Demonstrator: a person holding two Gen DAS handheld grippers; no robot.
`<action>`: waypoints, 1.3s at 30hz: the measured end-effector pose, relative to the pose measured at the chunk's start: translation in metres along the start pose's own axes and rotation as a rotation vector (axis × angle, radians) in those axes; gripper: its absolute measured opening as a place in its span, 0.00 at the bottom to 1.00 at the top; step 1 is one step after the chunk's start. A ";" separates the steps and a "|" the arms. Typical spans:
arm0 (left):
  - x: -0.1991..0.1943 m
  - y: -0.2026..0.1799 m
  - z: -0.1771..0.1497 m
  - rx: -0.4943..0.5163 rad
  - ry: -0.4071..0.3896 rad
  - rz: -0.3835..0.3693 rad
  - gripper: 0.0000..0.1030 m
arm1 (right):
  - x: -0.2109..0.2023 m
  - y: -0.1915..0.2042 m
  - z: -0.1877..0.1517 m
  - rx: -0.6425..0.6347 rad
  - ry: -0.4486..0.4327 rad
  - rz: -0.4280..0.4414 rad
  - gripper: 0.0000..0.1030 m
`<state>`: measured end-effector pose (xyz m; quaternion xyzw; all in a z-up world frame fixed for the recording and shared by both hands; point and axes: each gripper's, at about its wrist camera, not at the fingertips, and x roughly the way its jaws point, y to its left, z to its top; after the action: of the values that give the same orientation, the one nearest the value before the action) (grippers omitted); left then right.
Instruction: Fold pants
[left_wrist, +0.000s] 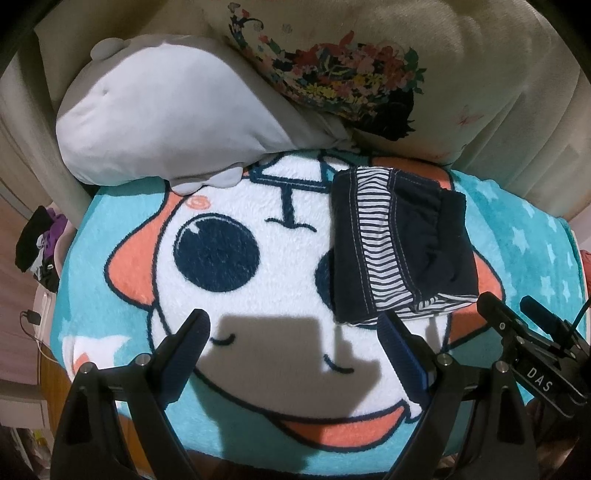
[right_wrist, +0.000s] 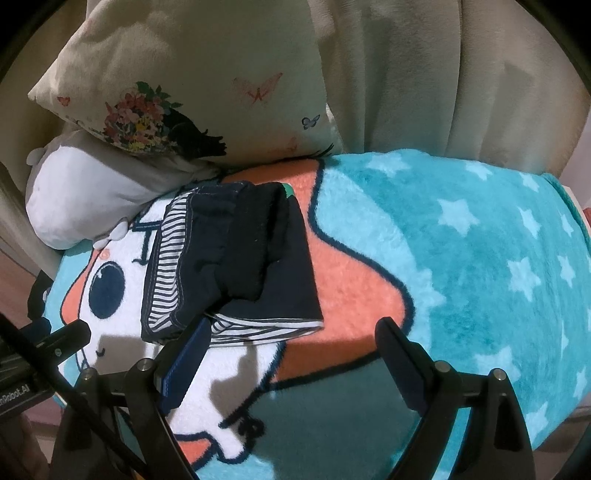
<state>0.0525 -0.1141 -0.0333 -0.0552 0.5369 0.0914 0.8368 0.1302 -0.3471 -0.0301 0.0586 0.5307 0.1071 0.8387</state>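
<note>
While both grippers hang over blanket (left_wrist: 258, 229), pants (left_wrist: 399, 243) lie folded into compact navy bundle on blanket's cartoon face, striped lining showing at edges; left gripper (left_wrist: 295, 332) fingers spread wide, nothing between them, poised just short of pants' near edge; right gripper (right_wrist: 291, 336) fingers likewise spread, empty, left finger just at pants' near hem; grey plush (left_wrist: 159, 122) and floral pillow (right_wrist: 192, 85) rest beyond pants at blanket's far edge.

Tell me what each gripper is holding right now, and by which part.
Nothing is held. The left gripper and right gripper both stand open above the blanket, just short of the folded pants.
</note>
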 end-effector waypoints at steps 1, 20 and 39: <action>0.001 0.000 0.000 -0.001 0.003 0.000 0.89 | 0.001 0.000 0.000 -0.002 0.002 0.001 0.91; 0.011 0.000 -0.001 -0.016 0.043 0.001 0.89 | 0.006 -0.003 0.000 0.000 0.009 0.003 0.91; 0.015 0.006 -0.007 -0.044 0.071 0.002 0.89 | 0.009 0.000 -0.005 -0.012 0.026 0.006 0.91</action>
<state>0.0510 -0.1077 -0.0502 -0.0762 0.5640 0.1018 0.8159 0.1291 -0.3454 -0.0405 0.0537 0.5405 0.1137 0.8319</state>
